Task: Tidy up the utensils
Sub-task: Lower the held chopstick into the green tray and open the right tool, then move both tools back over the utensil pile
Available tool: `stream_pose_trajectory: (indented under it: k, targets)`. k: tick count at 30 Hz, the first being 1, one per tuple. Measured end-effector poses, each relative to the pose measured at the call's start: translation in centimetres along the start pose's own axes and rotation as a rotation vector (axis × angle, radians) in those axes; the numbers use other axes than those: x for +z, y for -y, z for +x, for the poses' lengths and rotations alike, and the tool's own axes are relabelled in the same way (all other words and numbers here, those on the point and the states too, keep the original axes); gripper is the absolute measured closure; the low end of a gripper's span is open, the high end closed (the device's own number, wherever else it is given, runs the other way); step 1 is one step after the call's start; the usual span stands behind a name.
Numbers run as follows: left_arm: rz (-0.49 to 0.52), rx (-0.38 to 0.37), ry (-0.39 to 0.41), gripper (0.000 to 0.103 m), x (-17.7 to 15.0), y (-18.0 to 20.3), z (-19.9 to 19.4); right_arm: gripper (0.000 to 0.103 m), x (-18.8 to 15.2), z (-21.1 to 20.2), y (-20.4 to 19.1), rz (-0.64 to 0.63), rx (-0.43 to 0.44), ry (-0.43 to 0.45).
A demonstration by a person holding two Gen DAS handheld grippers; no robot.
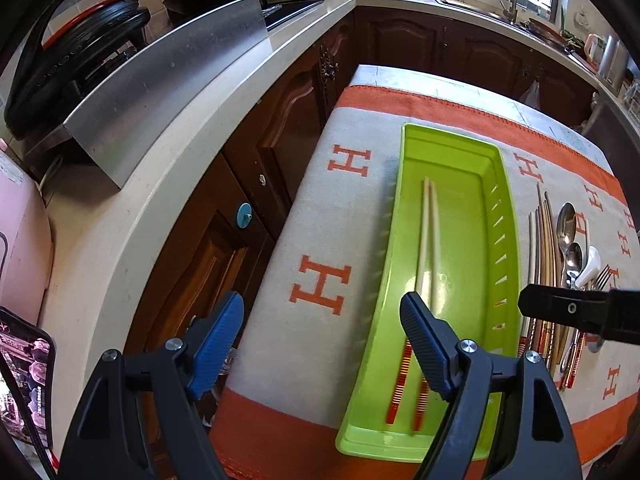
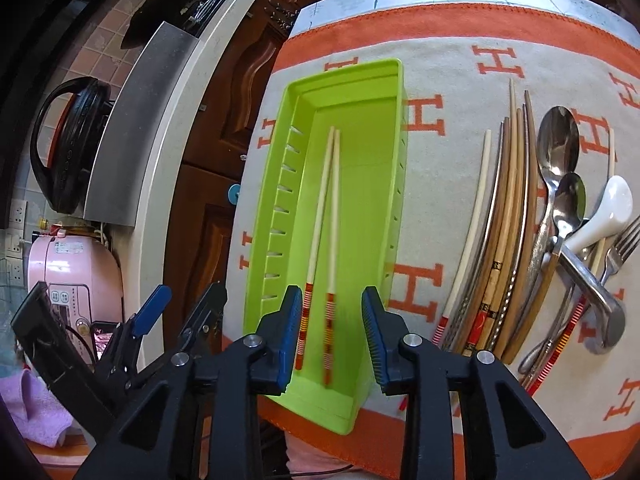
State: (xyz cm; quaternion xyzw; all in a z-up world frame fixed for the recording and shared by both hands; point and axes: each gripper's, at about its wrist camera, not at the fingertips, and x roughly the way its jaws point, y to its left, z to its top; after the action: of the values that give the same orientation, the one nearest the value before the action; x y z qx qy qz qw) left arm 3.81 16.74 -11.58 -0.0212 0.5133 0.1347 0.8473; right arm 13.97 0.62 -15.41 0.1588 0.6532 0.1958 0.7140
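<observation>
A lime green tray (image 1: pixel 496 184) (image 2: pixel 296 96) lies on the orange and grey cloth. Two pale chopsticks with red striped ends (image 1: pixel 426 248) (image 2: pixel 332 208) lie inside it, blurred. My left gripper (image 1: pixel 320 344) is open and empty over the tray's left near side. My right gripper (image 2: pixel 332 336) is open and empty just above the chopsticks' striped ends. Right of the tray lies a pile of chopsticks (image 2: pixel 508 220) (image 1: pixel 546 252), metal spoons (image 2: pixel 558 148) (image 1: pixel 566 224), a white ceramic spoon (image 2: pixel 604 216) and a fork (image 2: pixel 624 248).
A beige counter (image 1: pixel 160 200) with a steel splash guard (image 1: pixel 160 80) and a black pot (image 1: pixel 80 40) runs along the left. Dark wood cabinets (image 1: pixel 280 140) stand below. A pink appliance (image 2: pixel 76 272) stands at the left. The right gripper's body (image 1: pixel 580 312) reaches over the utensil pile.
</observation>
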Motion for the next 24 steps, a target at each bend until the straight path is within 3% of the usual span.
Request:
stream_pose_trajectory:
  k: [12,24]
  targets:
    - [0.050,-0.023,-0.025,0.024,-1.0,2.3,0.2,0.072,-3.1,-3.4,5.8,-0.018,-0.117,0.060]
    - [0.123,-0.036,-0.003,0.024,-1.0,6.1,-1.7,0.072,-6.0,-8.3,8.8,-0.074,-0.238,0.203]
